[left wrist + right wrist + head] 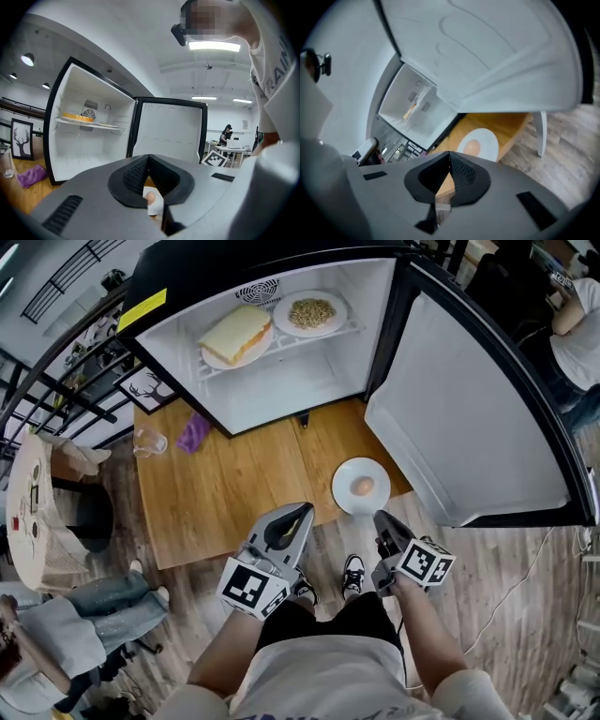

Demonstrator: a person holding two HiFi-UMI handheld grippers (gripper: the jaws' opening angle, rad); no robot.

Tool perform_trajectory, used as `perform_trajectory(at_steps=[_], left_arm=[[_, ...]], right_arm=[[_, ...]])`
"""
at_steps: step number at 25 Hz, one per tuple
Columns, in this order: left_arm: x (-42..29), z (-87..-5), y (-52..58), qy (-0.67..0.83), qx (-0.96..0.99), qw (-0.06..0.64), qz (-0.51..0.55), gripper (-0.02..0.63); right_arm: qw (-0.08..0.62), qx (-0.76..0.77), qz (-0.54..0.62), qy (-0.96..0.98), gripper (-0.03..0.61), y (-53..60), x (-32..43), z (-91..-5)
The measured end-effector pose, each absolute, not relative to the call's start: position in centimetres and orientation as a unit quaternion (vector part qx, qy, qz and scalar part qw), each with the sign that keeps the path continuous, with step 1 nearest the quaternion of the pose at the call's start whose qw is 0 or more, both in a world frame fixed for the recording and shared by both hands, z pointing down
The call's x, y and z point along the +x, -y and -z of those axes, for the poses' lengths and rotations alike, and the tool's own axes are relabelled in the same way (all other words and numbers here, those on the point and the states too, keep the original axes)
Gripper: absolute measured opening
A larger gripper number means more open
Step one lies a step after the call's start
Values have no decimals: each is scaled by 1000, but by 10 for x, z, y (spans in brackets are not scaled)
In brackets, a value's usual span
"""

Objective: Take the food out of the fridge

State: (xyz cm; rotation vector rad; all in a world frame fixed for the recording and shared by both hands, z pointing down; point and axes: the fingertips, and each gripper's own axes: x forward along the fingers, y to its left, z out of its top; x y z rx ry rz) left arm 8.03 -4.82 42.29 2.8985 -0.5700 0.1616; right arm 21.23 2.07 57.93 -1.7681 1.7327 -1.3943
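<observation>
1. The left gripper [300, 512] is held with its jaws together and nothing between them, well short of the fridge [281, 390].
2. The sandwich [236, 332] and the plate of grains [310, 313] are seen on the upper shelf. Either could be tipped if gripped by the rim alone.
3. The right gripper [382, 519] is likewise closed and empty, near the egg plate [345, 499], which could be knocked off the table edge.

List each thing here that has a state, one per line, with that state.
Fridge door: wide open.
Sandwich: inside, on the shelf.
Grains: inside, on the shelf.
Egg: outside, on a plate.
Left gripper: shut, empty.
Right gripper: shut, empty.
Glass: upright.
</observation>
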Motion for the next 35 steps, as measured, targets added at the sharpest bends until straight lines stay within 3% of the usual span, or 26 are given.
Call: perform_trajectory(at_steps=[5, 12, 23, 35], left_arm=[[60, -402, 61, 227, 970, 81, -38, 8], [20, -361, 73, 280, 958, 59, -11, 8], [-34, -325, 87, 348, 937, 32, 13, 8], [-35, -319, 88, 351, 936, 25, 23, 8]], right_arm=[[81, -615, 353, -700, 21, 17, 194, -497], [59, -600, 234, -762, 21, 53, 169, -402], [84, -573, 177, -796, 21, 86, 139, -343], [92, -563, 190, -799, 21, 91, 134, -338]])
